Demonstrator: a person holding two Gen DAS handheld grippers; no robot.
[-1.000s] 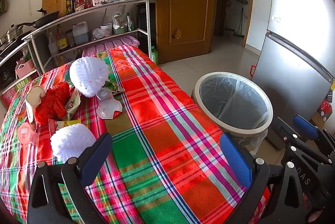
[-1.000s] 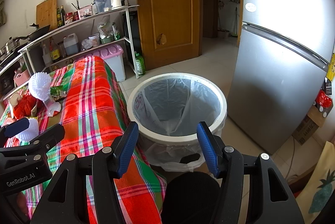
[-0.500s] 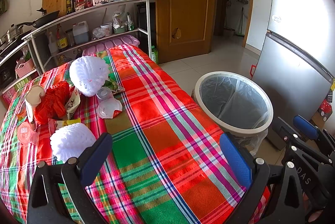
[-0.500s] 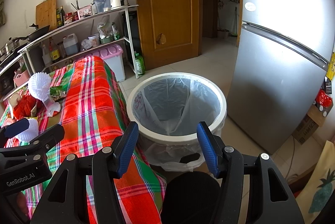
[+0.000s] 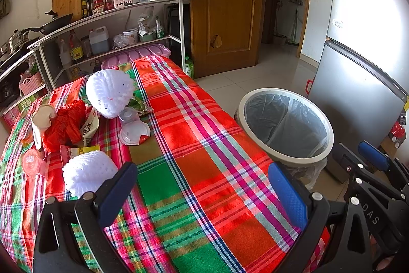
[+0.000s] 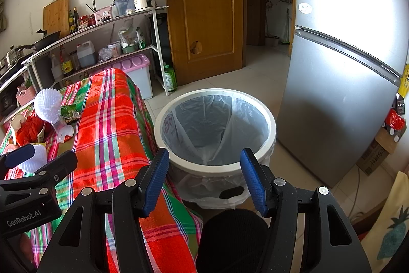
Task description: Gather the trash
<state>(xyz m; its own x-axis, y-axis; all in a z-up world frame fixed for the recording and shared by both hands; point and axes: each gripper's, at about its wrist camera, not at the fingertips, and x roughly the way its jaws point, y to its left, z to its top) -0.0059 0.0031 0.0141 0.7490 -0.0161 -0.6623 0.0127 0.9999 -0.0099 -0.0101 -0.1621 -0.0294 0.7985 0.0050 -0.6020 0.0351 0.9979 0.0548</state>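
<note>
Nearest to us, our left gripper (image 5: 202, 192) hangs over the plaid tablecloth (image 5: 204, 158) with its blue pads spread wide and nothing between them. Our right gripper (image 6: 204, 176) is likewise spread and empty, held off the table's end above the lined trash bin (image 6: 265, 153), which stands on the floor just beside the table.

The trash lies to the left. Closest is a white foam fruit net (image 5: 85, 172), just beside the left gripper's left finger. Behind it sit a yellow wrapper (image 5: 81, 150), a pink lid (image 5: 32, 162) and a clear plastic lid (image 5: 134, 132). Farther back are a crumpled red plastic bag (image 5: 65, 125), a second foam net (image 5: 110, 91) and a green wrapper (image 5: 139, 105).

Nothing looks collected yet, we judge. To start well, we should swing the left gripper over the near net, straddle its bulk and close gently; foam squashes and springs. Take it alone, so that the wrapper beneath does not drag. The bin's mouth is wide, so we release well inside the rim.
</note>
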